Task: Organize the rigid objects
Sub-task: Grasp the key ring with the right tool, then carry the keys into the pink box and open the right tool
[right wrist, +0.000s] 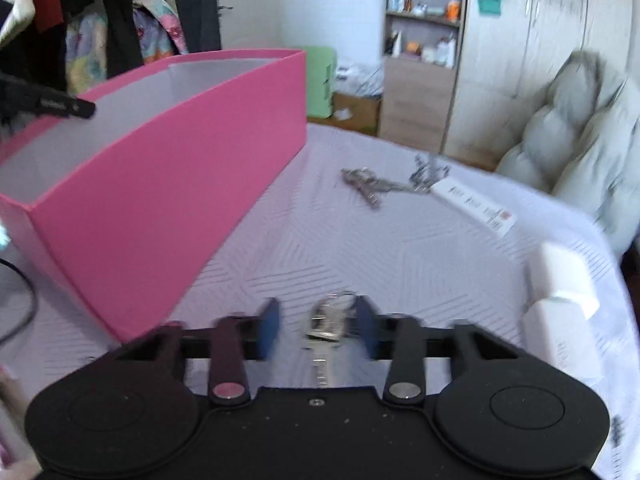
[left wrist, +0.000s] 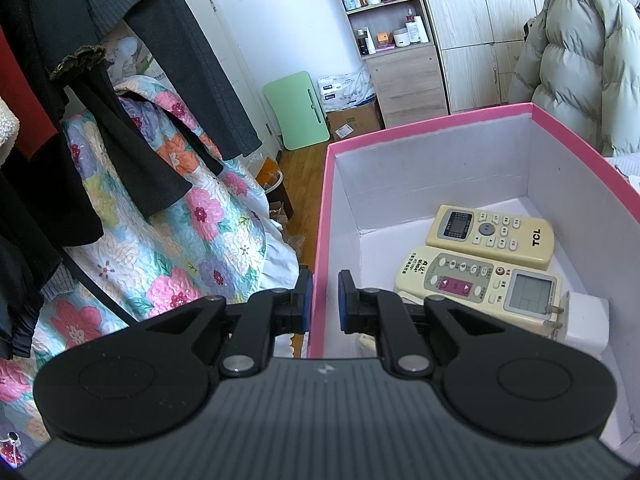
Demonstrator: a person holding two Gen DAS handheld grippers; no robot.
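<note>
A pink box [left wrist: 324,216] with white inside holds two cream remote controls [left wrist: 492,236] [left wrist: 480,284] and a white plug adapter [left wrist: 586,320]. My left gripper [left wrist: 323,300] has its blue pads on either side of the box's left wall, pinching it. In the right wrist view the pink box [right wrist: 160,184] stands on the left of a white bedsheet. My right gripper [right wrist: 318,328] is open over a silver key [right wrist: 330,324] that lies between its pads. A bunch of keys [right wrist: 372,184], a white tag [right wrist: 476,204] and white blocks [right wrist: 560,304] lie on the sheet.
A floral quilt [left wrist: 160,240] and dark hanging clothes [left wrist: 100,80] are left of the box. A puffy grey-green coat [left wrist: 580,52] hangs at the right. Shelves [left wrist: 384,12], wardrobe doors and a green folding table [left wrist: 298,110] stand at the back.
</note>
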